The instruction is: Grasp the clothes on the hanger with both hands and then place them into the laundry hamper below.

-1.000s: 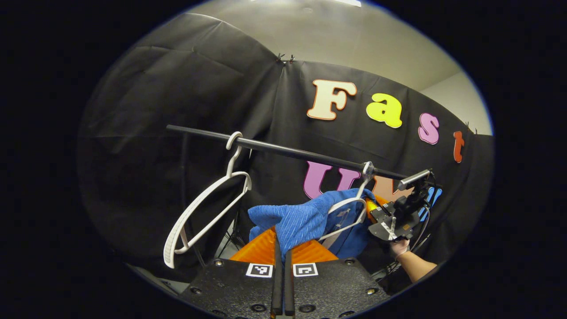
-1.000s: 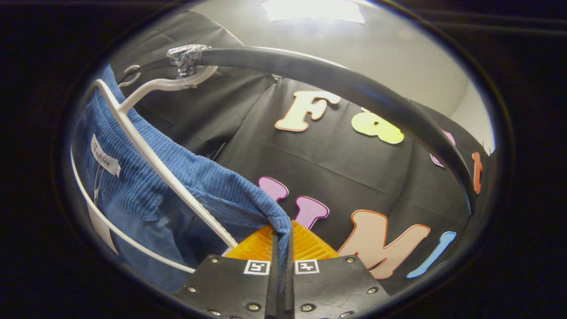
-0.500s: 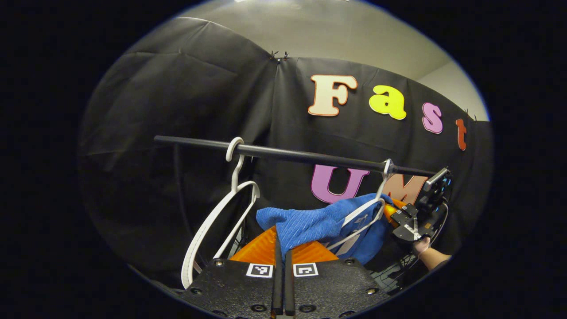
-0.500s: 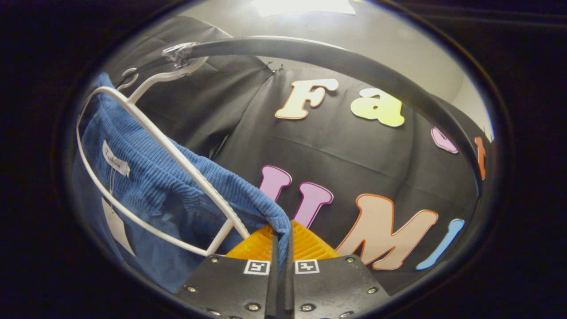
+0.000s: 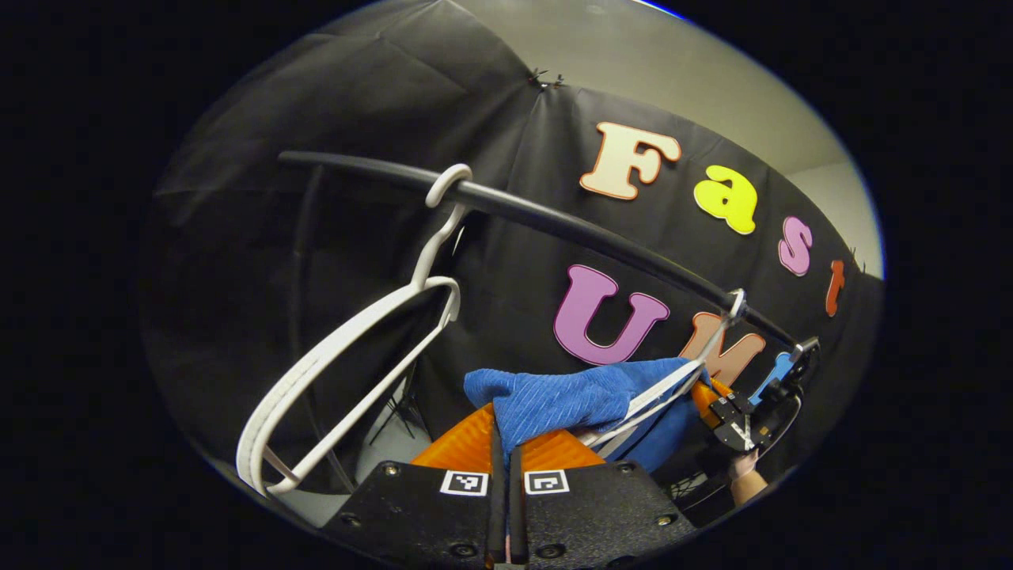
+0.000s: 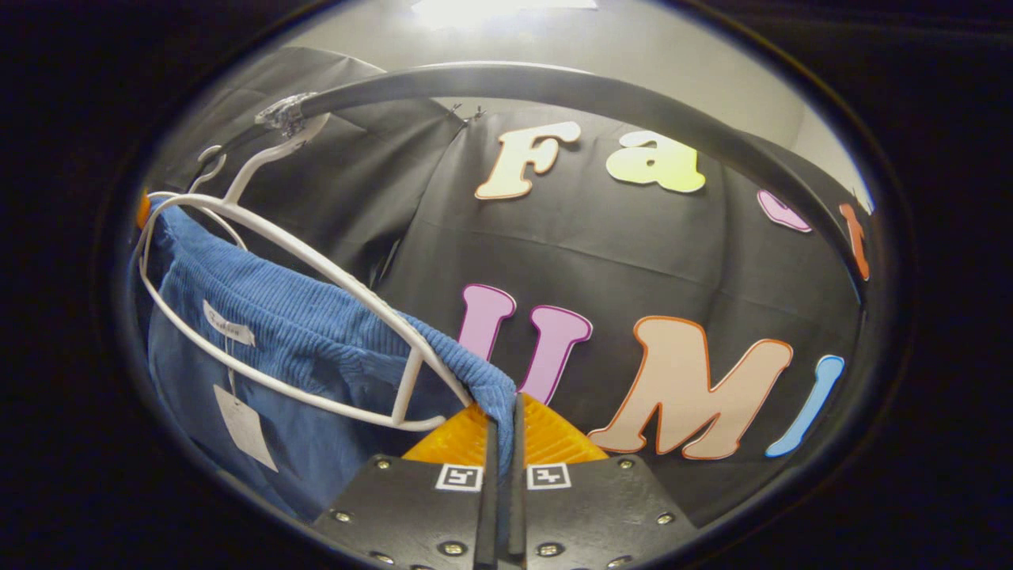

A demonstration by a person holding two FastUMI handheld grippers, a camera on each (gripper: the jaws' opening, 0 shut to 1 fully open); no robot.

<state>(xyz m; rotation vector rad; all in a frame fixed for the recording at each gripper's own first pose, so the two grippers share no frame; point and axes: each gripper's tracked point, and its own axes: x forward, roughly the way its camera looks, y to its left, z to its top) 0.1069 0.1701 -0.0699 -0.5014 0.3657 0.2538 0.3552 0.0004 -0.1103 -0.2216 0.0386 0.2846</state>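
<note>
blue garment pinched at both ends beneath the rail

in the left gripper view, the left gripper (image 5: pixel 504 443) was seen at the bottom edge with its jaws drawn together on a fold of the blue garment (image 5: pixel 566 400), the cloth being nipped between both fingers. from that pinch the ribbed fabric was stretched to the right, where it was draped over a white hanger (image 5: pixel 669 388) hooked on the black rail (image 5: pixel 554 226). just beyond that hanger, the right gripper (image 5: pixel 740 416) was seen far off, held by a hand (image 5: pixel 742 467) at the lower right. a second white hanger (image 5: pixel 348 372), bare of clothing, was hung from the rail further left and tilted down toward the lower left. the rail itself was slanted from upper left to lower right across the black cloth wall (image 5: pixel 356 119).

in the right gripper view, the right gripper (image 6: pixel 500 451) was shown closed to a thin slit, with the other end of the blue garment (image 6: pixel 316 348) gripped between its fingers. the fabric was spread up and to the left, with the white hanger (image 6: pixel 301 261) lying across it and hooked on the rail (image 6: pixel 601 91), which was curved overhead. a white neck label (image 6: pixel 229 334) and a hanging paper tag (image 6: pixel 245 427) were seen on the cloth; their print was too small to tell.
</note>
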